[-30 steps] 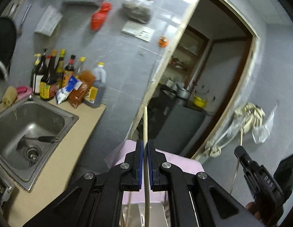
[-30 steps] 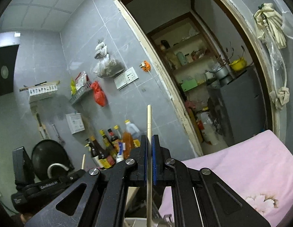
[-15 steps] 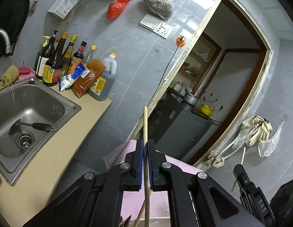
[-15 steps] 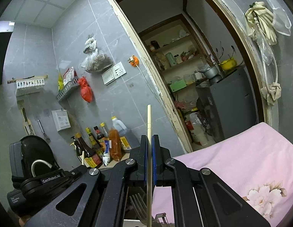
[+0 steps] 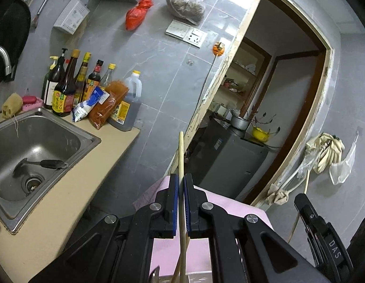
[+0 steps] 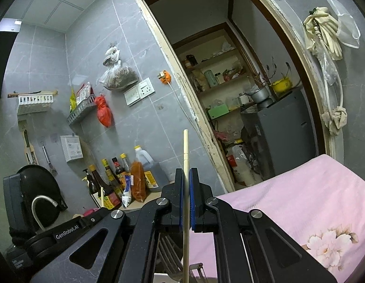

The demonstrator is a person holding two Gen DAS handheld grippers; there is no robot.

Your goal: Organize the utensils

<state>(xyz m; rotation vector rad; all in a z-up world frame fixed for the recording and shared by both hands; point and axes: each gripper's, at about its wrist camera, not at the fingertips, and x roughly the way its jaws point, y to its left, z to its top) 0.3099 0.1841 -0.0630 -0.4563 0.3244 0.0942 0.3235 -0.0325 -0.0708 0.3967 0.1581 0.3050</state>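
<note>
Though seen only through two fisheye lenses, reads as a kitchen: grey tiled wall (image 5: 159, 75), then a doorway (image 6: 229, 94) with worn pale trim onto a storage room with shelves. Left of that in the left wrist view, tan counter (image 5: 64, 200) with a steel sink (image 5: 88, 139) set in, dark spatula (image 5: 50, 164) lying in the basin near the drain. Behind the sink, against the tiles, a row of sauce bottles (image 5: 64, 87). Ahead of both grippers and below them, pink cloth (image 6: 288, 200) with a flower print.

Closer in, left gripper (image 5: 180, 181) angled slightly down, blue pads drawn almost together. Between them, clamped, a pale wooden chopstick (image 5: 181, 153): pinched along its middle, running straight up the picture, upper end well past the fingertips, lower end off the bottom edge between the black arms.

Same on the other side. Right gripper (image 6: 186, 174) pointing about level, pads closed likewise on a second chopstick (image 6: 185, 146): held mid-length, in line with the gap between the fingers, tip clear above them, rest dropping out of frame below. Just under that grip, left of the stick, metal forks (image 6: 168, 254) with tines up, partly hidden by the gripper body.
</note>
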